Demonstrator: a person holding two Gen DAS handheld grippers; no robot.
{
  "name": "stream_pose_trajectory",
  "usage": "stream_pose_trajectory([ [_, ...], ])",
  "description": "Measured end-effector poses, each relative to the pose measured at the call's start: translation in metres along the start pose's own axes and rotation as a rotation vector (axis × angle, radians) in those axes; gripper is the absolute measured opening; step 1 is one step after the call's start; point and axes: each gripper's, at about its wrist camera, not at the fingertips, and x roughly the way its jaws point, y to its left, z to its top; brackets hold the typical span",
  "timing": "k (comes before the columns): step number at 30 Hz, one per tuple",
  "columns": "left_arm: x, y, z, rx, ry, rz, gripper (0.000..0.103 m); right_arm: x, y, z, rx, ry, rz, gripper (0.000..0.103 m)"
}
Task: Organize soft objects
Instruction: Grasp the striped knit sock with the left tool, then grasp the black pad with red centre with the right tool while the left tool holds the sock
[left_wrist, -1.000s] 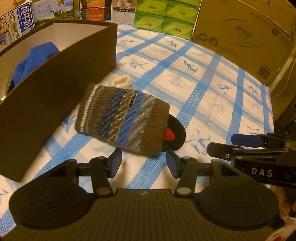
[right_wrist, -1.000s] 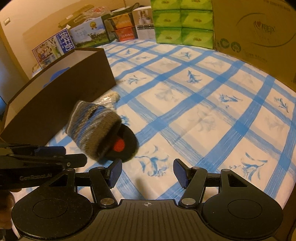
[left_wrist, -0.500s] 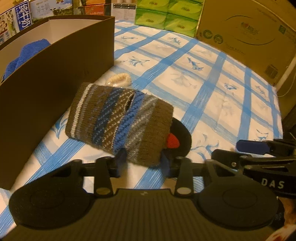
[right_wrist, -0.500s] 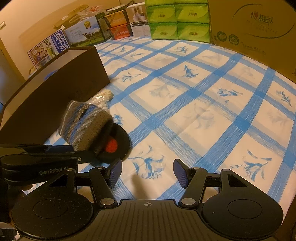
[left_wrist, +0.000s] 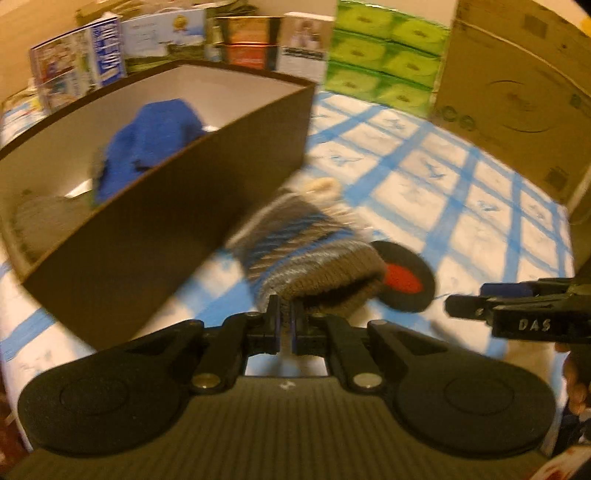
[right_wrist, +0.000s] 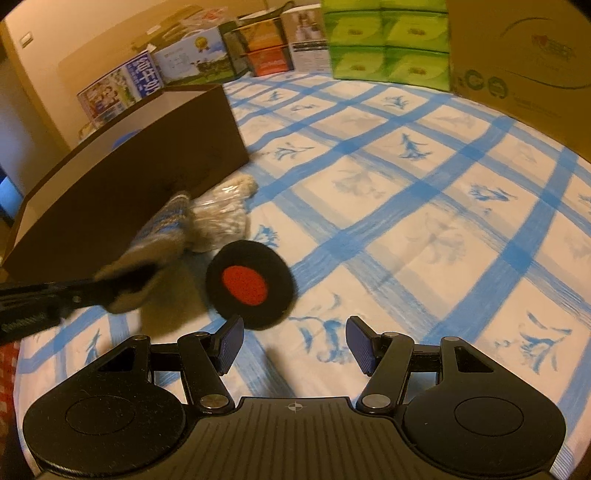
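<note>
My left gripper (left_wrist: 284, 325) is shut on the near edge of a striped brown, grey and blue knit hat (left_wrist: 306, 247) and holds it lifted off the bed; it also shows in the right wrist view (right_wrist: 155, 240). A black round pad with a red centre (right_wrist: 249, 284) lies on the sheet just ahead of my right gripper (right_wrist: 293, 349), which is open and empty. A dark brown open box (left_wrist: 177, 206) stands to the left and holds a blue knit item (left_wrist: 147, 144) and a grey one (left_wrist: 44, 218).
A beige knit item in clear wrap (right_wrist: 225, 214) lies by the box corner. The blue-checked sheet (right_wrist: 424, 206) stretches to the right. Green tissue packs (right_wrist: 388, 48), a large cardboard carton (right_wrist: 524, 44) and printed cartons (right_wrist: 184, 66) line the far edge.
My left gripper has closed on the striped hat's edge and lifted it toward the box, which uncovers the black and red pad. My right gripper has stayed open and moved closer to the pad.
</note>
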Motion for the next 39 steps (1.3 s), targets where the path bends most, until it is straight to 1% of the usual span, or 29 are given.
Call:
stream_pose_trajectory([
  [2, 0.000, 0.008, -0.005, -0.001, 0.016, 0.036, 0.004, 0.006, 0.004, 0.000, -0.017, 0.001, 0.008, 0.061],
  [4, 0.004, 0.016, -0.012, -0.006, 0.056, 0.075, 0.004, 0.011, 0.008, 0.001, -0.030, 0.002, 0.013, 0.061],
  [5, 0.006, 0.020, -0.015, -0.016, 0.078, 0.078, 0.005, 0.014, 0.009, 0.001, -0.037, 0.001, 0.016, 0.061],
  [7, 0.008, 0.028, -0.020, -0.049, 0.127, 0.041, 0.010, 0.018, 0.011, 0.003, -0.048, -0.001, 0.021, 0.061],
  [8, 0.006, 0.030, -0.022, -0.068, 0.133, 0.025, 0.017, 0.021, 0.012, 0.003, -0.055, -0.001, 0.021, 0.061],
  [9, 0.004, 0.031, -0.023, -0.076, 0.136, 0.005, 0.020, 0.022, 0.013, 0.004, -0.062, -0.001, 0.020, 0.061],
  [11, -0.004, 0.028, -0.021, -0.068, 0.127, -0.030, 0.038, 0.024, 0.014, 0.006, -0.073, -0.006, 0.021, 0.061],
  [14, -0.013, 0.018, -0.015, -0.045, 0.092, -0.069, 0.054, 0.025, 0.014, 0.009, -0.077, -0.011, 0.025, 0.062],
  [15, -0.013, 0.014, -0.011, -0.035, 0.080, -0.078, 0.058, 0.026, 0.014, 0.009, -0.076, -0.011, 0.027, 0.062],
  [16, -0.012, 0.010, -0.008, -0.026, 0.072, -0.083, 0.066, 0.026, 0.013, 0.009, -0.076, -0.012, 0.028, 0.062],
  [17, -0.008, 0.007, -0.005, -0.019, 0.064, -0.083, 0.069, 0.026, 0.013, 0.009, -0.076, -0.012, 0.028, 0.062],
  [20, 0.009, -0.005, 0.005, 0.000, 0.076, -0.083, 0.070, 0.027, 0.013, 0.009, -0.071, -0.005, 0.027, 0.062],
  [23, 0.030, -0.015, 0.011, 0.016, 0.097, -0.052, 0.070, 0.030, 0.013, 0.009, -0.073, -0.001, 0.022, 0.062],
  [28, 0.056, -0.019, 0.015, 0.046, 0.102, 0.068, 0.070, 0.036, 0.016, 0.011, -0.090, -0.004, 0.022, 0.062],
  [30, 0.058, -0.013, 0.014, 0.029, 0.105, 0.086, 0.070, 0.041, 0.017, 0.012, -0.100, -0.004, 0.026, 0.062],
  [32, 0.060, -0.006, 0.013, 0.007, 0.116, 0.089, 0.071, 0.047, 0.019, 0.014, -0.110, 0.000, 0.029, 0.063],
  [34, 0.063, 0.001, 0.011, -0.019, 0.129, 0.090, 0.073, 0.052, 0.021, 0.016, -0.118, -0.004, 0.032, 0.069],
  [36, 0.065, 0.009, 0.009, -0.058, 0.138, 0.071, 0.075, 0.057, 0.024, 0.018, -0.126, -0.013, 0.036, 0.076],
  [39, 0.068, 0.015, 0.009, -0.095, 0.144, 0.049, 0.076, 0.063, 0.032, 0.018, -0.169, -0.013, 0.022, 0.078],
])
